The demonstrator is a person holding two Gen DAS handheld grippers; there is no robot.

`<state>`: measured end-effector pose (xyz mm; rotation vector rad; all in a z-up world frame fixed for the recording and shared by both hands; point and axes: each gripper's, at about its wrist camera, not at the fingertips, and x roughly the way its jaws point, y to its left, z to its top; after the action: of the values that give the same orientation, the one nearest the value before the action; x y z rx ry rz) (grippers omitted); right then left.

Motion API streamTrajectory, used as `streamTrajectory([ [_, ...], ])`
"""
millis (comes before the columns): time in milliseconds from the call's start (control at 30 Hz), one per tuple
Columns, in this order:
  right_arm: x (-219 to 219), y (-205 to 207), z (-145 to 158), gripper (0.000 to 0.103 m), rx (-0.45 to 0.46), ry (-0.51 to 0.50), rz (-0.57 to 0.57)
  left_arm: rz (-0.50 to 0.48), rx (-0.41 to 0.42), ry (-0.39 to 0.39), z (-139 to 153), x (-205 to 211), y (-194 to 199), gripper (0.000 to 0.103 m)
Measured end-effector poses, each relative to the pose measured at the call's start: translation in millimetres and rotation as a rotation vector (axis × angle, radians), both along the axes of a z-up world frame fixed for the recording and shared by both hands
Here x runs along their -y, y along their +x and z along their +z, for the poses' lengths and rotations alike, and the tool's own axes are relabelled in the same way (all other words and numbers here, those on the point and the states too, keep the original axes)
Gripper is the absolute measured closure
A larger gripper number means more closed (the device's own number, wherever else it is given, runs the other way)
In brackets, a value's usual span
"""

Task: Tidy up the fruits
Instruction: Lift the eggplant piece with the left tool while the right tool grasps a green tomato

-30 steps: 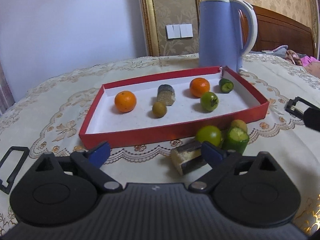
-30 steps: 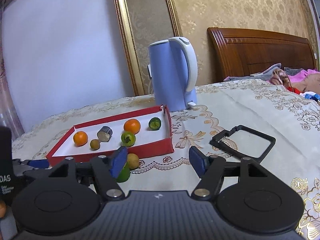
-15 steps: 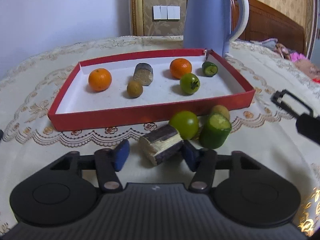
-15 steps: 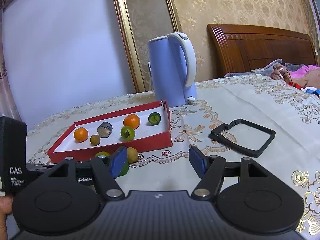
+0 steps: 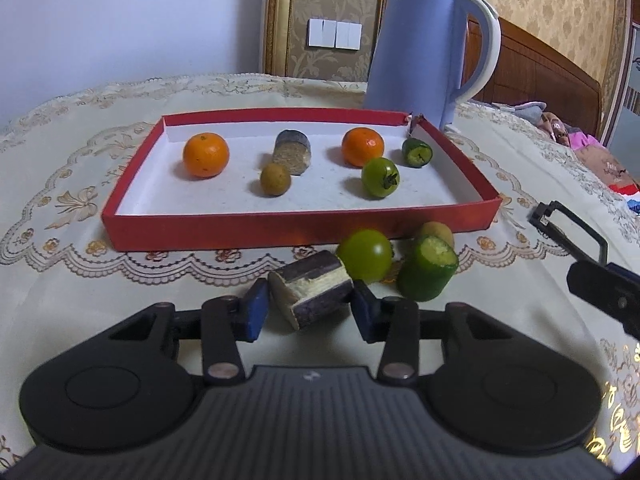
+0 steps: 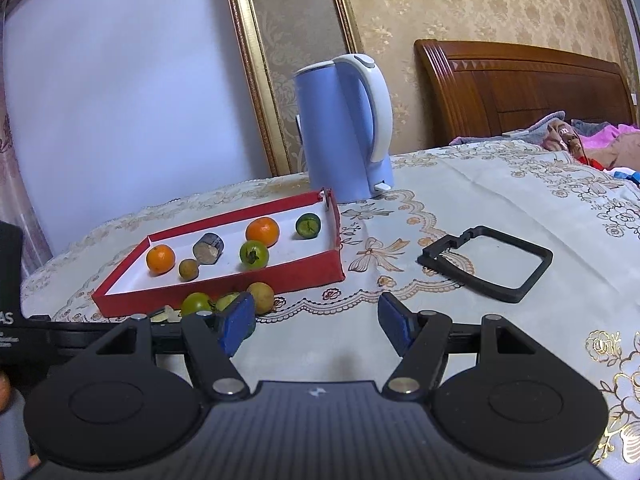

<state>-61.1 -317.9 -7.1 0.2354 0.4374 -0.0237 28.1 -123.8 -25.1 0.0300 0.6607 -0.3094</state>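
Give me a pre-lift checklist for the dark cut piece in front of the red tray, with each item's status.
1. Dark-skinned cut cylinder with pale flesh sits between the pads of the left hand-held gripper: ok.
2. Jaws closing; firm contact on both sides: cannot tell.
3. Round green fruit directly behind the cylinder, clear of the grip: cannot tell.
4. Free floor space in the shallow red cardboard tray, among its six pieces: ok.
5. Right hand-held gripper open, holding nothing: ok.
6. Blue electric kettle behind the tray, out of the path: ok.
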Motion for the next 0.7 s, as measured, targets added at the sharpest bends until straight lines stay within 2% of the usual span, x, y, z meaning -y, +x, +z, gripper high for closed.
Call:
streamTrajectory([
  [200,-11.1,3.4,-0.6,0.035,-0.004,-0.009,0.034,0.019,0.029,0.028,5.6,-16.3,-5.9,0.063],
  [400,-29.1,14.0,1.7,0.035,-0.017,-0.039,0.082,0.076,0.096,0.063,22.3,-34.9,-7.4,0.063],
  [567,-59.5,21.4,3.4,0.035,-0.023,-0.083,0.203,0.122,0.106,0.039,29.9,-53.6,-4.7,0.062],
  [700,-87.5,24.1,-0.8,0.035,-0.043,-0.115,0.303,0.167,0.109,0.052,30.7,-69.4,-3.2,0.062],
])
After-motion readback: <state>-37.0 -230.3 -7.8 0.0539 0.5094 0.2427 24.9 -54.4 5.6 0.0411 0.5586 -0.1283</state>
